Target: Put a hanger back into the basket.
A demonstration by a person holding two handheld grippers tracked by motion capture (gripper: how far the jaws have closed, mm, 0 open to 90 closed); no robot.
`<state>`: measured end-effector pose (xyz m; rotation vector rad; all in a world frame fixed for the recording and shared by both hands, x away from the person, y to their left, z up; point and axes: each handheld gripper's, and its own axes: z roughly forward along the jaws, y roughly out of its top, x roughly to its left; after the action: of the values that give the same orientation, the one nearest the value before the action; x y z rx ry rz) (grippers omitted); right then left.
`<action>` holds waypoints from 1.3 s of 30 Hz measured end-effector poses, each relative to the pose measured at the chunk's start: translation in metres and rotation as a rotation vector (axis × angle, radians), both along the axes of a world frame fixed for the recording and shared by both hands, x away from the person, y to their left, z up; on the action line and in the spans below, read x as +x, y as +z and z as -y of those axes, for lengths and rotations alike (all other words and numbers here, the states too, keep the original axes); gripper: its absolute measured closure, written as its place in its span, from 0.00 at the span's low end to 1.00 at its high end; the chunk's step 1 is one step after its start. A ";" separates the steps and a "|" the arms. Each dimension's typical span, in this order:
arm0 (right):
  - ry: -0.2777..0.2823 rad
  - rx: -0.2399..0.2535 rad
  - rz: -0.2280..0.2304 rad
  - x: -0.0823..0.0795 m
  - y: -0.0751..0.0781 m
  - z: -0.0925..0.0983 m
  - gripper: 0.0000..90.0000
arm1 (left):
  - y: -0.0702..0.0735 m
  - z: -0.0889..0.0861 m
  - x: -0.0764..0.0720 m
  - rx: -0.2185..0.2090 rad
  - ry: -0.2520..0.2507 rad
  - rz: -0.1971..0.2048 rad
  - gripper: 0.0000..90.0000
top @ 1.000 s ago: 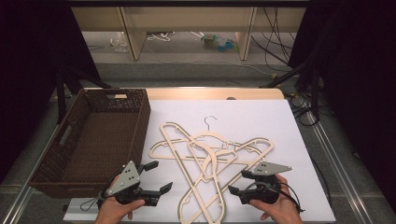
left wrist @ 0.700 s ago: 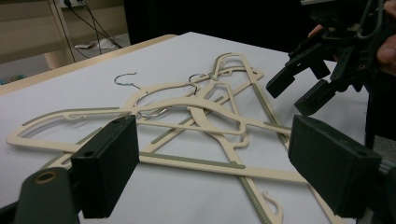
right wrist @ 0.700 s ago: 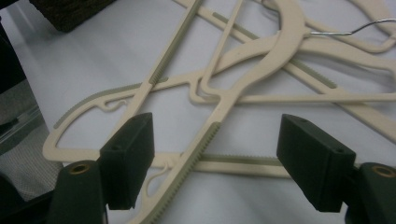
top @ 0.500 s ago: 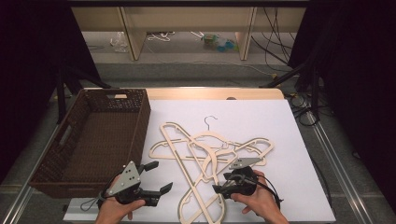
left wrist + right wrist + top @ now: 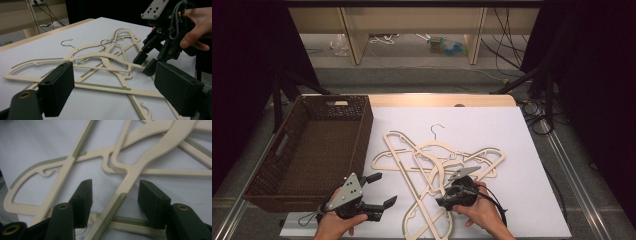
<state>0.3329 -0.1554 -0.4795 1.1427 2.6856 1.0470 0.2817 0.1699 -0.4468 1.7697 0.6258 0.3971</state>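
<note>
While all hangers (image 5: 437,165) remain on the bench (image 5: 532,200), one arm is straddled, ungripped, by the closing right claw (image 5: 113,195); the left claw (image 5: 379,190) is held open, and the basket (image 5: 312,150) is unfilled.

Your left claw (image 5: 379,188) is black, topped with a grey three-cornered plate dotted with small holes — a thin cable loops from its back. Your right claw (image 5: 447,197) wears the same grey plate and trails a dark cable. Its black jaws end in blocky, flat-faced pads, with brass-coloured rivets at the joints — your hands are bare.
</note>
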 end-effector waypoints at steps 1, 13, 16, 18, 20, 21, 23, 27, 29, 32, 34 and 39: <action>0.001 -0.020 -0.007 -0.001 0.002 -0.001 0.53 | 0.000 0.000 0.000 0.014 -0.001 0.008 0.18; 0.018 -0.127 0.036 0.001 0.005 -0.009 0.70 | 0.000 0.000 0.000 0.009 0.001 0.001 0.18; -0.008 -0.102 0.003 0.005 0.005 -0.007 0.74 | 0.000 0.000 0.001 0.009 0.001 0.000 0.18; -0.027 -0.069 -0.034 0.009 0.004 -0.002 0.78 | 0.001 0.000 0.001 0.008 -0.006 0.009 0.18; -0.035 -0.055 -0.031 0.010 0.003 -0.001 0.79 | 0.000 0.001 0.001 0.001 -0.008 0.003 0.18; -0.047 -0.051 -0.030 0.011 0.003 0.000 0.83 | 0.000 0.001 0.001 0.004 -0.006 0.001 0.18; -0.045 -0.053 -0.032 0.012 0.003 0.001 0.83 | 0.000 0.001 0.001 0.006 -0.008 0.001 0.18; -0.069 -0.034 -0.031 0.014 0.003 0.003 0.84 | 0.000 0.001 0.001 0.004 -0.011 0.001 0.18; -0.066 -0.040 -0.026 0.015 0.003 0.005 0.85 | 0.001 0.000 0.001 0.009 -0.014 0.007 0.18; -0.055 -0.038 -0.021 0.016 0.007 0.009 0.85 | 0.001 0.000 0.001 0.001 -0.007 -0.002 0.18; -0.057 -0.039 0.008 0.017 0.009 0.011 0.86 | 0.001 0.000 0.001 -0.001 -0.019 0.006 0.18; -0.043 -0.033 0.049 0.020 0.023 0.025 0.89 | 0.001 0.000 0.001 -0.001 -0.022 0.009 0.18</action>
<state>0.3525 -0.1808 -0.4562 1.1484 2.6191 1.0077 0.2826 0.1700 -0.4455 1.7716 0.5994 0.3894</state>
